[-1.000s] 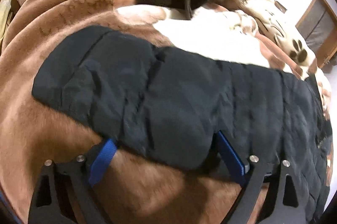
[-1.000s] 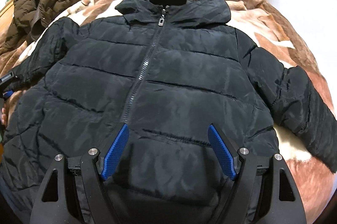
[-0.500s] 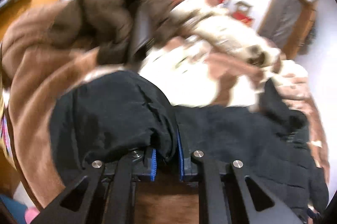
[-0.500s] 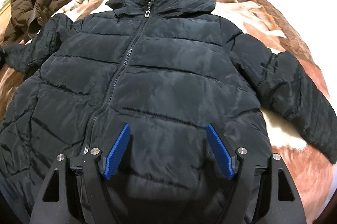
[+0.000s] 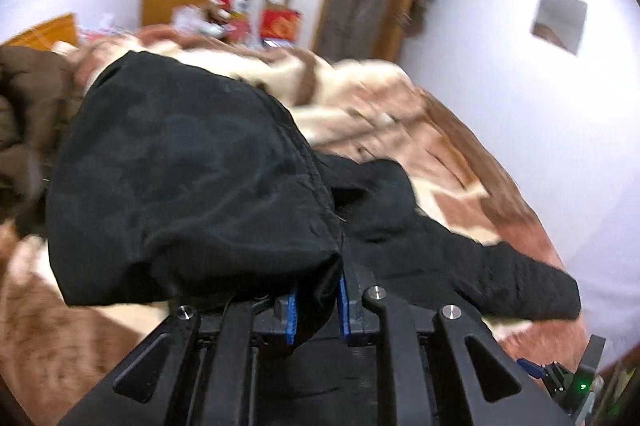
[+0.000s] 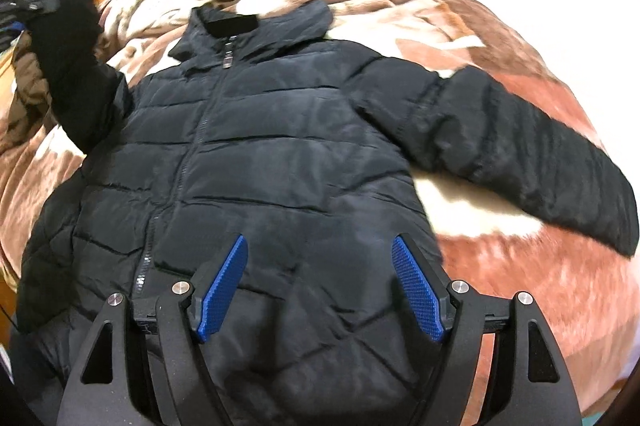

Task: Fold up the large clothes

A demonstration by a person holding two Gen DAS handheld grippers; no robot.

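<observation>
**Sleeve lifted, body still flat**

Lifted clear of the bed since a second ago, the black puffy quilted jacket's sleeve (image 5: 192,177) now hangs bunched from the left gripper (image 5: 316,310), whose blue pads are pressed together on the cuff fabric. From this view the sleeve bulges ahead and to the left of the fingers, while the rest of the jacket trails away ahead and to the right across the brown-and-cream fleece blanket (image 5: 460,153). A crumpled brown coat (image 5: 24,113) lies at far left.

In the right wrist view, the right gripper (image 6: 320,290) hovers spread wide over the jacket's lower front, pinching nothing. The black puffy quilted jacket (image 6: 280,153) lies zipped and face up, collar far ahead, long axis running straight away from the fingers. Its raised sleeve stands up at upper left, held by the left gripper; the other sleeve (image 6: 520,141) stretches flat to the right. Folding the held sleeve inward probably means carrying it rightward across the slick, padded chest.
</observation>
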